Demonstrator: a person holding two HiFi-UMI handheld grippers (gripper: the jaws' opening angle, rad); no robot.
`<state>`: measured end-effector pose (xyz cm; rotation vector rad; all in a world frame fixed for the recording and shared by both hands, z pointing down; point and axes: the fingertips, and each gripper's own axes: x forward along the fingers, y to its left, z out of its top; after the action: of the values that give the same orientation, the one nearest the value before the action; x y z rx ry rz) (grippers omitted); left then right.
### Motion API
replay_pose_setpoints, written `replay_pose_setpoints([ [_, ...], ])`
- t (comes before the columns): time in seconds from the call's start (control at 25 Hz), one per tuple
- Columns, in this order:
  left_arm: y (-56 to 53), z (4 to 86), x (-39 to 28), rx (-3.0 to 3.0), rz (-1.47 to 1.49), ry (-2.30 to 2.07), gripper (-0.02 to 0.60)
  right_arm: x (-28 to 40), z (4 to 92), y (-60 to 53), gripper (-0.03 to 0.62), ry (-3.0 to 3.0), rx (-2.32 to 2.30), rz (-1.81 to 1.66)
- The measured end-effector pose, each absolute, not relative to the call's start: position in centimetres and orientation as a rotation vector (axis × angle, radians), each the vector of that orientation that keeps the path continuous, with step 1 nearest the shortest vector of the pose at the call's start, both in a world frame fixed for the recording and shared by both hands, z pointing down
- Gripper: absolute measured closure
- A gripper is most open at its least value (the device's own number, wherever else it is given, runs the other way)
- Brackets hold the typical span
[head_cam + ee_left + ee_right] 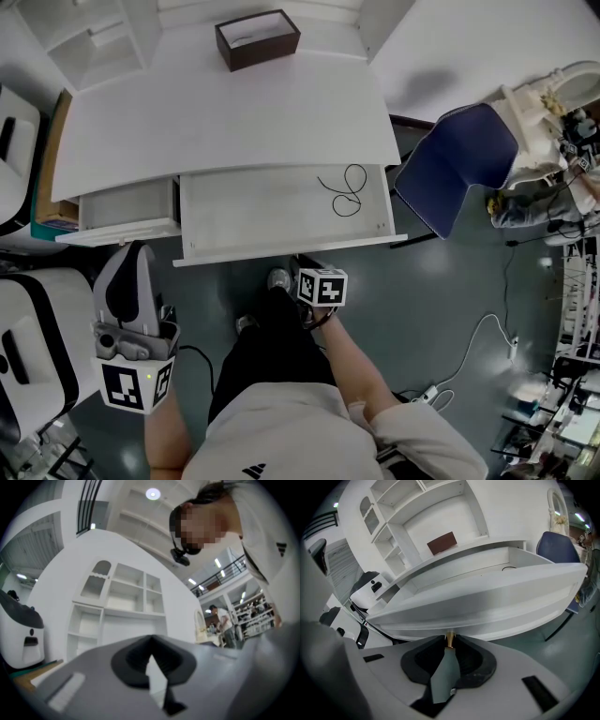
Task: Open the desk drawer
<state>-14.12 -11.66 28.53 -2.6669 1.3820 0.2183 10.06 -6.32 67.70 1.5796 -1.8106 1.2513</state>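
White rounded machine (28,342) sat far left, just beside the left gripper (150,640). That gripper was clenched on nothing and held off the bench (234,122), over the floor. Marker cube (136,384) on it showed black-and-white square patterns only, no readable text. Small left drawer (122,208) stood open, only its bare grey bottom showing. Dark brown box (258,39) sat open-topped at the back of the bench top; the inside was pale and the contents couldn't be made out. Wide desk drawer (234,217) stood open, its front edge well out past the bench edge, toward the person. It held a looped black cable (343,192) lying in its right half. Right gripper (449,645) was under the middle of the drawer front, grasping the brass knob (450,638), jaws closed on it. The person's shoes (278,278) stood right at that front edge, so there was little room there. Blue chair (459,164) stood near the bench's right corner, with open grey floor (450,291) below it.
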Motion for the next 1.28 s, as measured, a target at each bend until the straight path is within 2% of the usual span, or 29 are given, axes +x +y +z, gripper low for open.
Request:
replay_pose_setpoints([
  [0.64,-7.8,28.1,-15.9,-2.661,0.214,1.353,0.577,10.3,66.5,-5.4,0.511,-1.804,1.655,1.101],
  [0.84,-7.0,28.1,-16.1,-2.686,0.242,1.325,0.577,10.3,63.2,-4.8,0.591,-1.858,1.736,1.009],
  [1.28,-5.6,27.9,-15.0,-2.738,0.273,1.234,0.577,9.7,53.2,-3.7,0.592,-2.059,1.866,0.775],
])
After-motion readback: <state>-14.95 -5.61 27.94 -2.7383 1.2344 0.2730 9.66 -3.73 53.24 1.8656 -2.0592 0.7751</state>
